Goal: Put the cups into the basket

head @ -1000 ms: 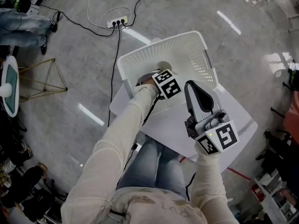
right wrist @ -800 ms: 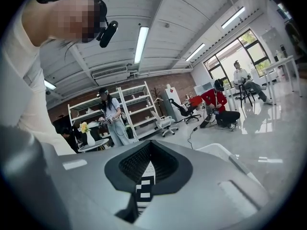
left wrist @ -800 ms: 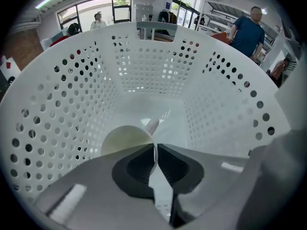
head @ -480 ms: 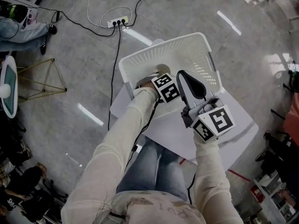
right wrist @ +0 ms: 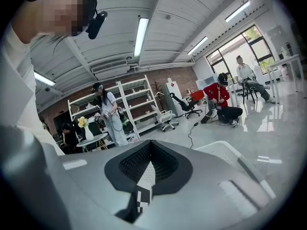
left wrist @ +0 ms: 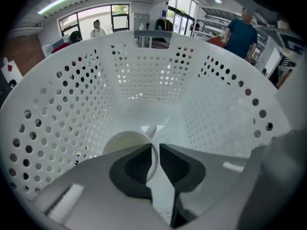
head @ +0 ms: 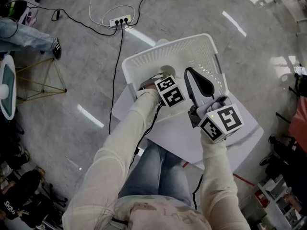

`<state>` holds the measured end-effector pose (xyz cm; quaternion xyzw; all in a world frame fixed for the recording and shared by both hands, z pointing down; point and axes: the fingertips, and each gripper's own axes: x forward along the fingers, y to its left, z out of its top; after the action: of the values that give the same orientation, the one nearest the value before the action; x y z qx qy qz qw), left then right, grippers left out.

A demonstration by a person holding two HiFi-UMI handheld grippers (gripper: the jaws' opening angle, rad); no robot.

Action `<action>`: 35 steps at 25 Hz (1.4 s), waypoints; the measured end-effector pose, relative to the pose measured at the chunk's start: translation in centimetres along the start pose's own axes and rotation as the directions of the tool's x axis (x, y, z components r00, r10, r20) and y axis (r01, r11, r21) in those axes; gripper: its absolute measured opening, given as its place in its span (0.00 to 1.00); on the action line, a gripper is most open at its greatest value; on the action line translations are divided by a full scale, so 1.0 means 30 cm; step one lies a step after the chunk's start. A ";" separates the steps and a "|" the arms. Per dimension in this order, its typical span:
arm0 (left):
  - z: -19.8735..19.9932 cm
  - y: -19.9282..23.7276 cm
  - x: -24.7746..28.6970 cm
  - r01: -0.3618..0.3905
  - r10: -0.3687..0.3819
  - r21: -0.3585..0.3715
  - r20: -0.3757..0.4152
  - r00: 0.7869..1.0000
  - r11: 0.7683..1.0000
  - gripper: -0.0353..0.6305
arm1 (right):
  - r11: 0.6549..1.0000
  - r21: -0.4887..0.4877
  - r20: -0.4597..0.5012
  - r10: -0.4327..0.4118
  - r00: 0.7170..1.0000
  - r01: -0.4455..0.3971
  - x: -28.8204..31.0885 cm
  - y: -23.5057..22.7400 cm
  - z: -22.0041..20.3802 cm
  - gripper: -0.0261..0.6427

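White basket (left wrist: 72, 104) holds a cup (left wrist: 122, 141), clamped by left tongs (left wrist: 156, 150).

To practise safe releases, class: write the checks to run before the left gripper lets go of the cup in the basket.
1. Grip of the left gripper: its jaws are shut on the rim of the small white cup. Ok.
2. Cup inside the white perforated plastic basket: walls stand all round it. Ok.
3. Cup resting on the basket floor: cannot tell.
4. Right gripper free for the next cup: jaws together, nothing between them. Ok.
5. More cups waiting outside the basket: none in view. Cannot tell.
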<state>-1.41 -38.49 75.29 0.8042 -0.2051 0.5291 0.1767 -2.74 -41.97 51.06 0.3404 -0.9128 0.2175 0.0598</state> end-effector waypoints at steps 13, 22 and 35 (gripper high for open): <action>0.192 -0.053 -0.285 -0.028 0.022 0.016 0.313 0.950 0.999 0.06 | 1.000 -0.012 0.038 -0.020 0.999 0.020 -0.064 0.031 0.109 0.08; 0.268 -0.011 -0.734 -0.044 0.182 -0.244 0.581 0.793 0.969 0.06 | 0.999 -0.043 0.066 0.020 0.998 -0.017 -0.106 0.175 0.259 0.08; 0.286 -0.120 -1.468 -0.077 0.396 -0.409 0.793 0.463 0.909 0.06 | 0.984 -0.141 0.140 0.126 0.982 -0.106 -0.259 0.472 0.478 0.08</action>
<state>-8.55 -33.42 31.13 0.8825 -0.4581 0.0354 0.1002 -5.44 -34.08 31.15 0.2970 -0.9455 0.1335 0.0013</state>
